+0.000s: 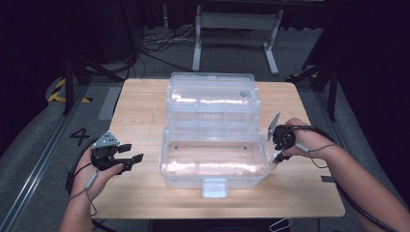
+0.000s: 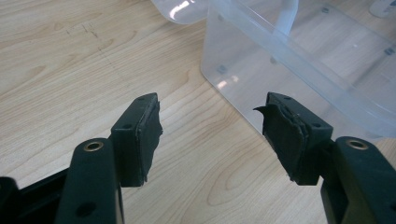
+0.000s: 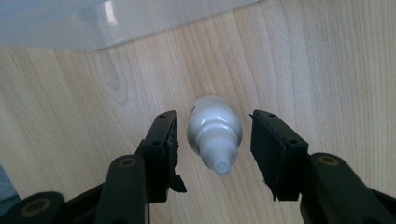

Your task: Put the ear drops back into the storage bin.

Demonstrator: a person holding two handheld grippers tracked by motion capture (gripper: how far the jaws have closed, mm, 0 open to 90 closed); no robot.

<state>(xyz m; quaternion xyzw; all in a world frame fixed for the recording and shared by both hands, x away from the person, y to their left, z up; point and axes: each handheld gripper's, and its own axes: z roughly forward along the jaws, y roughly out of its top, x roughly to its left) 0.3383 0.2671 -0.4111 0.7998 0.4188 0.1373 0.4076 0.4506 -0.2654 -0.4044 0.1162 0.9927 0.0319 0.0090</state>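
Observation:
A small white bottle (image 3: 214, 123) stands on the wooden table (image 1: 140, 104), its capped tip toward the camera. My right gripper (image 3: 212, 140) points down over it with a jaw on each side and a gap between each pad and the bottle, so it is open. In the high view that gripper (image 1: 278, 155) hangs just right of a clear plastic box (image 1: 167, 145) whose lid is swung back. My left gripper (image 1: 133, 152) rests low at the box's left, open with nothing between its jaws (image 2: 212, 126). The box's corner (image 2: 261, 70) lies just ahead of it.
The box has a pale latch (image 1: 214, 187) at its front and a small grey round piece (image 1: 244, 94) in the raised lid. Bare table lies left and right of the box. Cables (image 1: 159, 43) and a white table frame (image 1: 237, 29) stand on the floor behind.

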